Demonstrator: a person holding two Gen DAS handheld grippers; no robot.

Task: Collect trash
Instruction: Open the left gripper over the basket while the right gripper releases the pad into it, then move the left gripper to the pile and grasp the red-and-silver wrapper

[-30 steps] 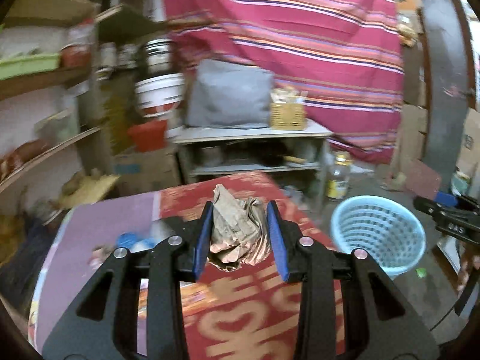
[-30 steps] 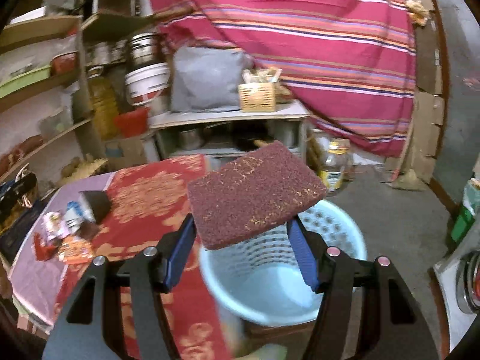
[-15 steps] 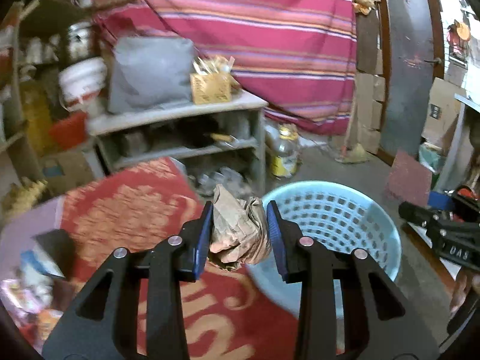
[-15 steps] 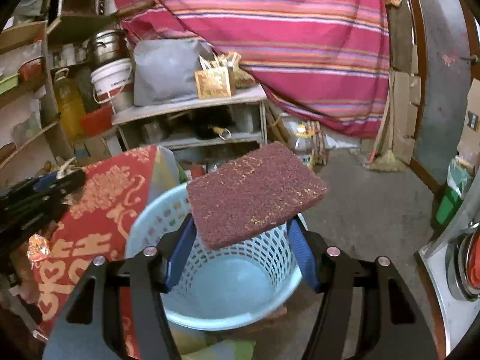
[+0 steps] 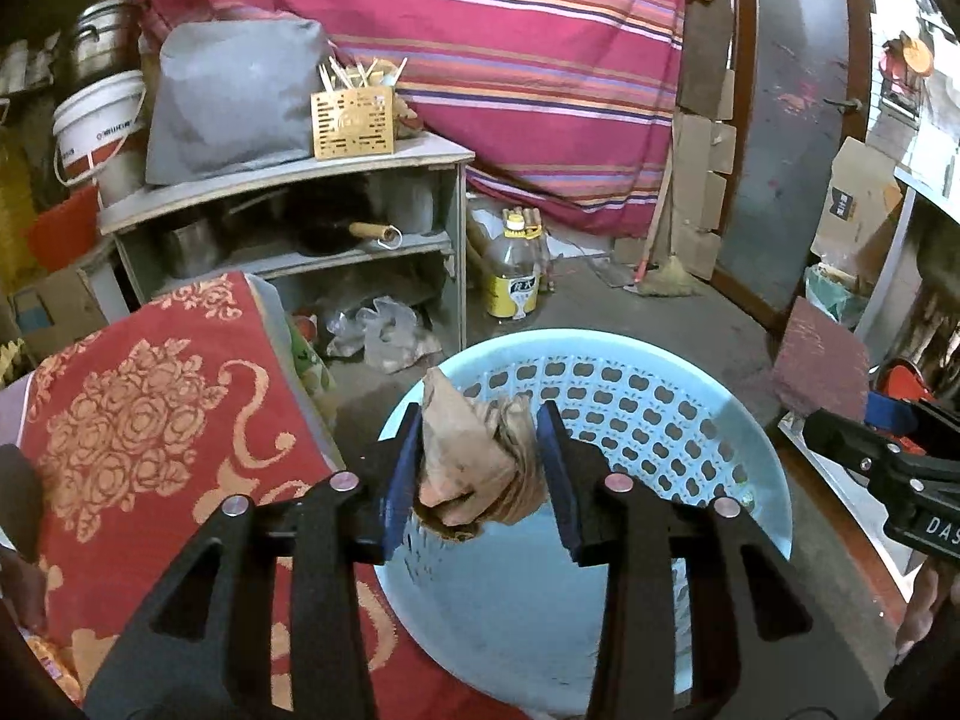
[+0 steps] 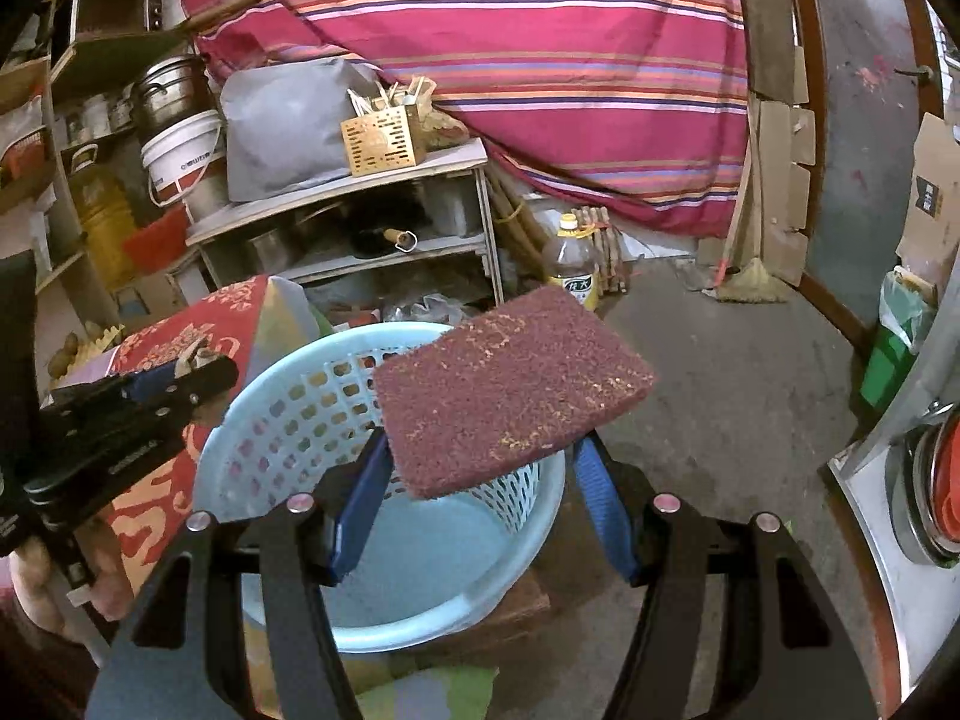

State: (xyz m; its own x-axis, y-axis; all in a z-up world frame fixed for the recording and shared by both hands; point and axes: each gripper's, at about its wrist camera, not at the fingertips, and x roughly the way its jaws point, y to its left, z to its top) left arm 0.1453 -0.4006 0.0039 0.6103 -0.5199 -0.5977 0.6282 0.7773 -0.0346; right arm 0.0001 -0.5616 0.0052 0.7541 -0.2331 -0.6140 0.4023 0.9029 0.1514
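1. The left gripper (image 5: 480, 468) is angling downward over a light blue perforated plastic basket (image 5: 648, 420), which is standing on the floor beside a table draped in a red floral cloth (image 5: 156, 420).
2. A crumpled brown paper wad (image 5: 474, 462) is sitting between the left gripper's blue pads. The jaws are opening; the left pad is touching the paper, while a thin gap seems to be showing at the right pad.
3. The paper wad is hanging above the basket's near left rim, over its pale blue interior.
4. The right gripper (image 6: 480, 492) is also tilting downward, hovering over the basket (image 6: 288, 420) from its right side.
5. Its jaws are standing fairly wide, gripping a flat maroon scouring pad (image 6: 510, 390) by the near edge. The pad is sticking out forward and upward, slightly tilted, above the basket's right rim.
6. In the right wrist view, the left gripper (image 6: 120, 408) is reaching in from the left edge, with part of a hand (image 6: 42, 576) gripping its handle below.
7. In the left wrist view, the right gripper (image 5: 888, 456) is entering from the right edge, with the scouring pad (image 5: 819, 366) just above it.
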